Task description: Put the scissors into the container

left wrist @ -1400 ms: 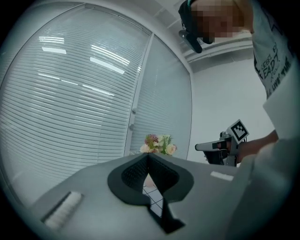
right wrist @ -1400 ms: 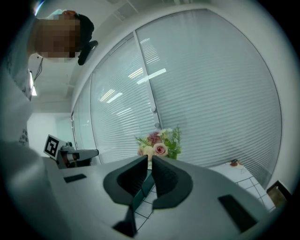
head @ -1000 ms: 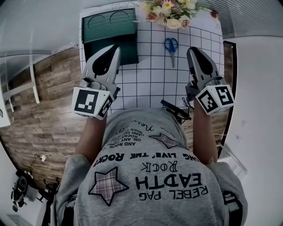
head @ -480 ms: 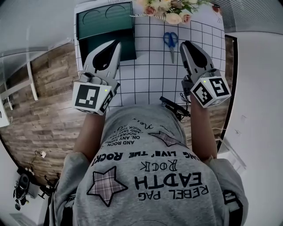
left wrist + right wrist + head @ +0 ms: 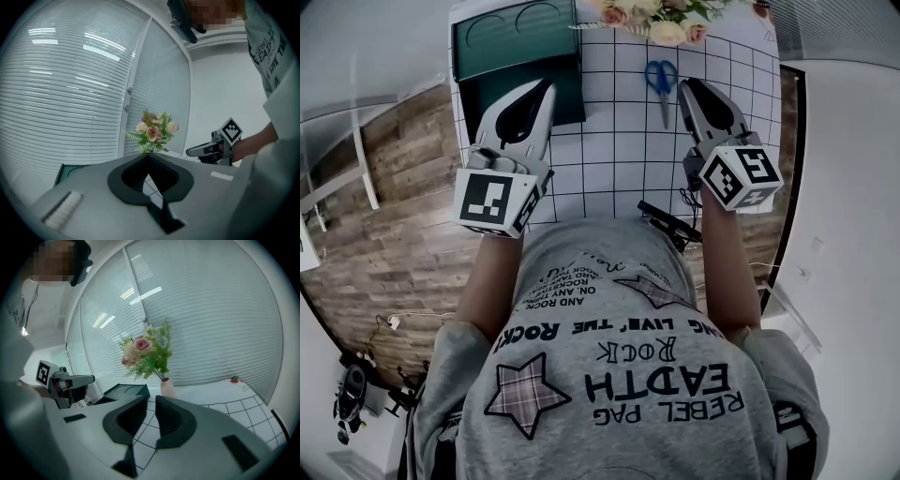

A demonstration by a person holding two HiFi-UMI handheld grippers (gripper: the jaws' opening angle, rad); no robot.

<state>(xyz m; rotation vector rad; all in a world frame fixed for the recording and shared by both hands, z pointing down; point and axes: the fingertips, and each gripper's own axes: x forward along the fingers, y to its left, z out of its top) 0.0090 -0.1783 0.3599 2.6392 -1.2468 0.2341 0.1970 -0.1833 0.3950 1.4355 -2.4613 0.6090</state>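
Blue-handled scissors [image 5: 662, 81] lie shut on the white grid mat [image 5: 619, 159], blades toward me. A dark green container [image 5: 517, 54] with two round recesses sits at the far left of the table; it also shows in the right gripper view [image 5: 125, 392]. My right gripper [image 5: 684, 86] hovers just right of the scissors, jaws shut and empty [image 5: 151, 400]. My left gripper [image 5: 548, 86] hangs over the container's near edge, its jaws shut with nothing between them [image 5: 149, 155]. Neither gripper view shows the scissors.
A vase of pink and cream flowers [image 5: 649, 19] stands at the table's far edge, behind the scissors. A black clip with cables [image 5: 670, 227] sits at the near table edge. Wooden floor [image 5: 384, 234] lies left of the table; window blinds [image 5: 70, 84] are behind it.
Both grippers have sunk toward the table. The right gripper's tip has come closer to the scissors' right side. Neither gripper's jaws have changed.
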